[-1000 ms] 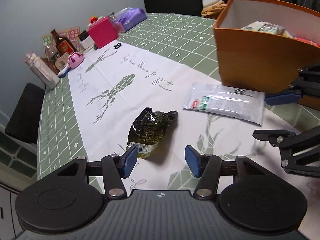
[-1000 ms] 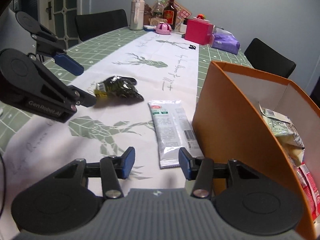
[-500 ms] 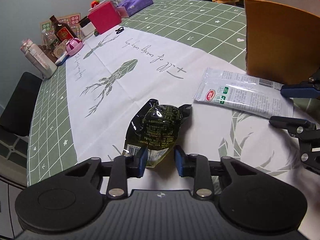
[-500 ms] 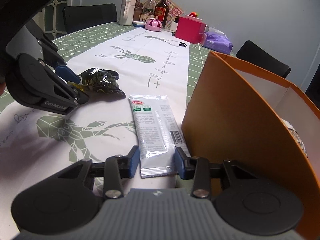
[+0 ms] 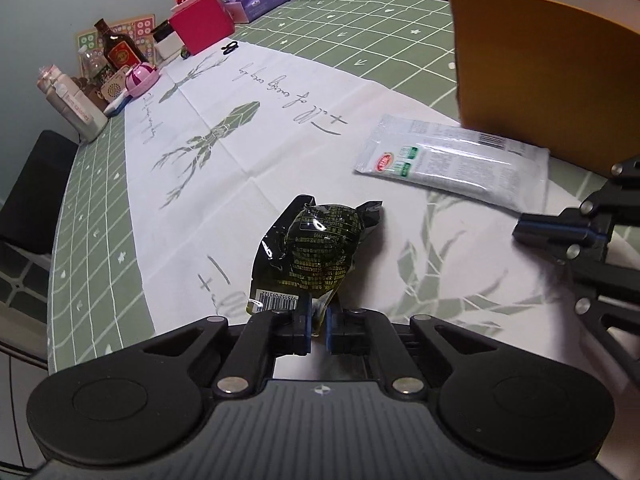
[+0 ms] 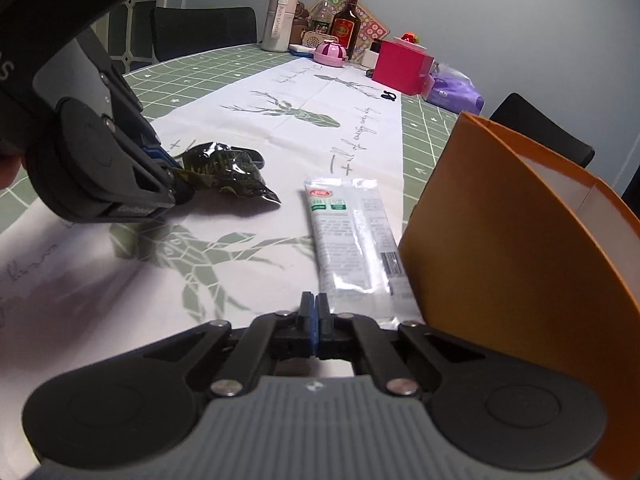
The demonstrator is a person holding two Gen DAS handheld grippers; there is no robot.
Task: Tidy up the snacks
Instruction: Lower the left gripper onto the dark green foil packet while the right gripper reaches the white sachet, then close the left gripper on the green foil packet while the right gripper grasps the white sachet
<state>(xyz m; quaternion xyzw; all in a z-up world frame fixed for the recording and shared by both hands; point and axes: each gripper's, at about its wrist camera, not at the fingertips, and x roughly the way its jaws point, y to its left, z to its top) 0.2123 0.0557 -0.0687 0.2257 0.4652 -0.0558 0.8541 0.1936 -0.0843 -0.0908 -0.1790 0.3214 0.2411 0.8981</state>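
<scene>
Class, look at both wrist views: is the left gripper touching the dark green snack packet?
Touching. In the left wrist view the left gripper has its blue pads pinched on the near edge of the dark green snack packet.

"Burn calories" printed on the strap tag of the pale water bottle (image 6: 280, 16), legible again along the same bottle in the left wrist view. "GenRobot" partly legible in small white letters on the black body of the left gripper (image 6: 176, 176). A barcode with digits on the near edge of the dark green snack packet (image 5: 316, 256), too small to read for certain. Red oval logo and green labels on the white snack packet (image 5: 452, 160), wording illegible. Cursive script on the white table runner (image 5: 224, 128), not decipherable.
</scene>
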